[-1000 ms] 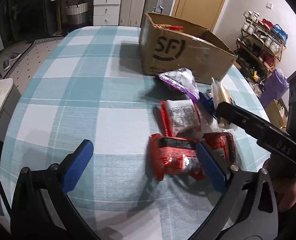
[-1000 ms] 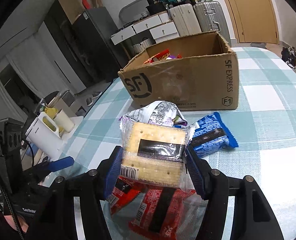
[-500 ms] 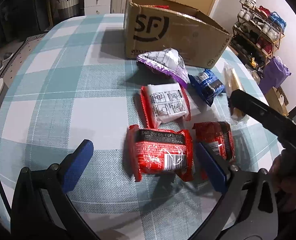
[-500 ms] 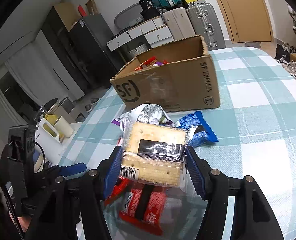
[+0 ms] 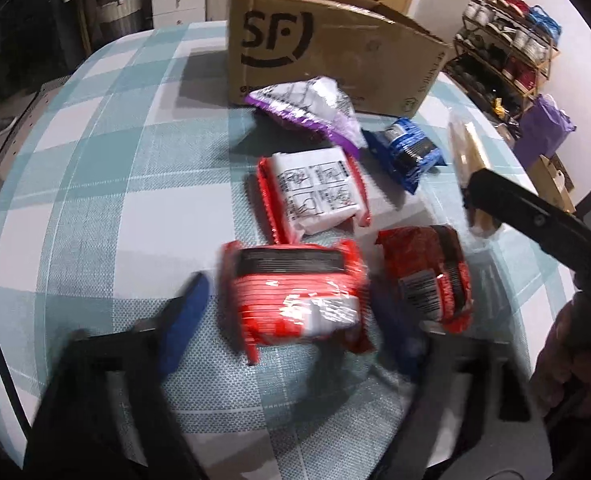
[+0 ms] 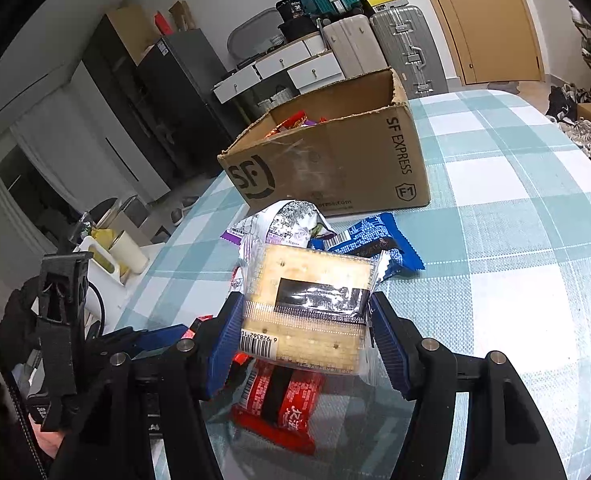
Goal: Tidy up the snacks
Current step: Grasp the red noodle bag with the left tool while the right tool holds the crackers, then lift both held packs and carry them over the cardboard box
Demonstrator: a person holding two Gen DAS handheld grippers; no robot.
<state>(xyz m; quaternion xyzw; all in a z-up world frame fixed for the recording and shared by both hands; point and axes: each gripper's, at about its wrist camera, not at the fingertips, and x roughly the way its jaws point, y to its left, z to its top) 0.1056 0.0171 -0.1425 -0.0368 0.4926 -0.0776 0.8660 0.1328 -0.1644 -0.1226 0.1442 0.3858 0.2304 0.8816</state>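
Round table under a teal-and-white checked cloth; at its far side the open brown cardboard SF box, snack wrappers peeking over its rim; in front of it, a crumpled purple-and-silver foil bag, then a red-edged white-faced packet with its long axis running away from the camera, and a small blue wrapped bar angled toward the box corner; nearest, the red-orange snack pack lies flat, long axis crosswise, right between the blue pads of the left gripper, whose jaws are closing, blurred, not yet squeezing it; the right gripper clamps a clear-wrapped pack of square crackers, held off the table, flat face up, pointing at the box.
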